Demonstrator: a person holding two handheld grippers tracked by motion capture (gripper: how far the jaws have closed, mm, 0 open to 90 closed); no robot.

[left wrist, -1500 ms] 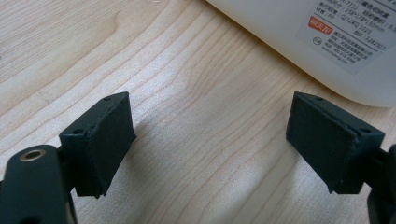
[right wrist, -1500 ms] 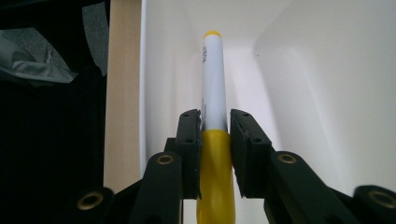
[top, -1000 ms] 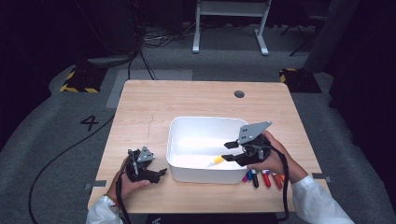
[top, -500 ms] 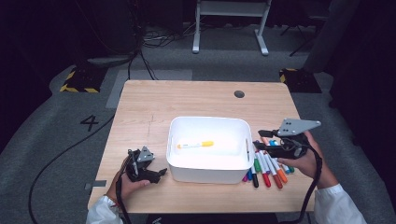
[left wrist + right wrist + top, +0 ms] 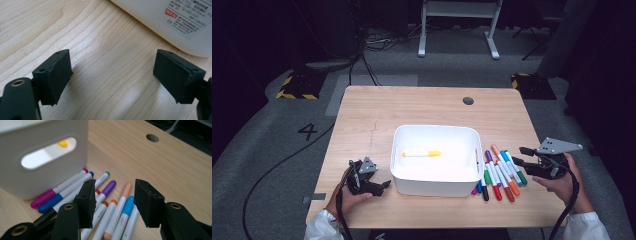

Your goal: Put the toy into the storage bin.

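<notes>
On the wooden table (image 5: 377, 115), a white bin (image 5: 435, 180) sits near the front middle with one yellow-capped marker (image 5: 422, 154) lying flat inside it. Just right of the bin, a row of coloured markers (image 5: 500, 172) lies on the wood, roughly side by side, some touching the bin wall. Right gripper (image 5: 518, 156) is held at the right end of that row, jaws pointing toward the bin; jaws apart, have just been opening a little, nothing between them. In the right gripper view the jaws hover over the markers (image 5: 110, 202), pads not touching any; the bin's handle slot (image 5: 47, 153) shows the yellow cap through it. Left gripper (image 5: 383, 186) rests low at the front left, just beside the bin's left front corner, jaws wide apart and empty. Left gripper view: bare wood between the pads (image 5: 56, 72), bin wall with label (image 5: 175, 22) ahead, not touching.
</notes>
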